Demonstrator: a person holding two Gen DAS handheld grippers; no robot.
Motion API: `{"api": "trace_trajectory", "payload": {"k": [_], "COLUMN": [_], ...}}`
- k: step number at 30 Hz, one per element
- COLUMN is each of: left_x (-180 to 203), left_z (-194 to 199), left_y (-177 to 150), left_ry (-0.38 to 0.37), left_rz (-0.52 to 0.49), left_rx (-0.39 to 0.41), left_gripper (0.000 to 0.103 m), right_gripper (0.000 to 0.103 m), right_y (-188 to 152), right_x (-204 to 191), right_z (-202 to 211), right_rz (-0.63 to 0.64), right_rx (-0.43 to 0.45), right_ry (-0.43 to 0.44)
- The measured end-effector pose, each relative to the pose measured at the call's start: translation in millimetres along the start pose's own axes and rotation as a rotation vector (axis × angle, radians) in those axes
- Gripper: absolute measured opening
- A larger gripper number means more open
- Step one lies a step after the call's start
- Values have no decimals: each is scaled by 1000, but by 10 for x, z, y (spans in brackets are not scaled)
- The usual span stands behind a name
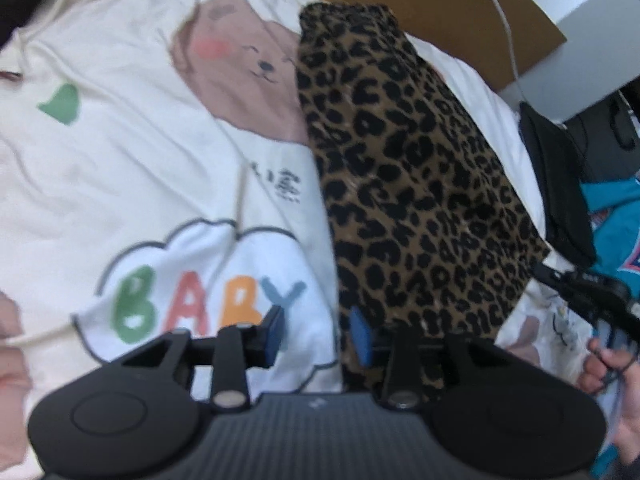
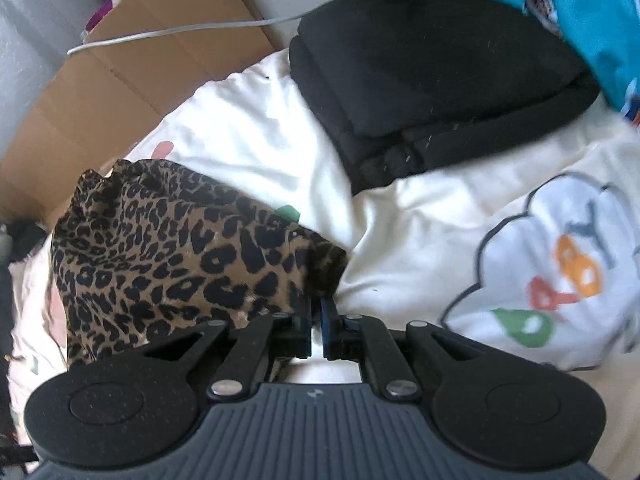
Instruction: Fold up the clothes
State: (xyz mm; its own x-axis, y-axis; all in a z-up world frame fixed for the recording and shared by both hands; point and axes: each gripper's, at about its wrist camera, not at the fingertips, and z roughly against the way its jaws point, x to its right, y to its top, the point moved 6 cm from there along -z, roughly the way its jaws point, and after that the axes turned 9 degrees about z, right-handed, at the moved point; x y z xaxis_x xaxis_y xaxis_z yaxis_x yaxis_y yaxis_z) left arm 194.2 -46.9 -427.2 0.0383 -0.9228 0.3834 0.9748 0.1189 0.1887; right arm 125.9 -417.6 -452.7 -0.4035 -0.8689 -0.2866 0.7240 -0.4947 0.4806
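Observation:
A leopard-print garment (image 1: 408, 184) lies in a long folded strip on the cream bedspread (image 1: 120, 160) with a bear and "BABY" print. My left gripper (image 1: 318, 336) is open at the garment's near left edge, its right blue pad against the cloth. In the right wrist view the same garment (image 2: 160, 264) lies at left. My right gripper (image 2: 316, 320) is shut on the garment's near corner, which sticks up between the blue pads.
A folded black garment (image 2: 432, 64) lies on the bedspread (image 2: 420, 240) beyond the right gripper. A teal garment (image 2: 592, 20) is at the far right. A cardboard box (image 2: 120, 80) with a white cable borders the bed's far side.

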Motion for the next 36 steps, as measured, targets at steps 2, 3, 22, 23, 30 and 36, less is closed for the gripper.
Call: {"api": "trace_trajectory", "payload": {"k": [2,3,22,23,30,36], "left_x": [43,67,1149,1213,1636,1856], "left_z": [110,161,612,588,393,136], "left_y": [36,60,1390,1435,1779,2005], "left_ry": [0,2,110,117,127,161], "left_rz": [-25,-33,-186,-192,-136,-84], "left_rx": [16,26,57,51,28,52], "left_gripper": [43,44,51,51,51,51], "right_gripper": [9,19,43,43,43,43], "right_y": [49,74,26,19,49,83], "right_x": [-19,-24,122,114,129,210], "right_z": [124,181,174,175,225,155], "right_rz": [11,13,-41,-36,-26,-28], "right_rx": [2,8,93,90,142,161], "right_ry": [10,17,137,156,225,238]}}
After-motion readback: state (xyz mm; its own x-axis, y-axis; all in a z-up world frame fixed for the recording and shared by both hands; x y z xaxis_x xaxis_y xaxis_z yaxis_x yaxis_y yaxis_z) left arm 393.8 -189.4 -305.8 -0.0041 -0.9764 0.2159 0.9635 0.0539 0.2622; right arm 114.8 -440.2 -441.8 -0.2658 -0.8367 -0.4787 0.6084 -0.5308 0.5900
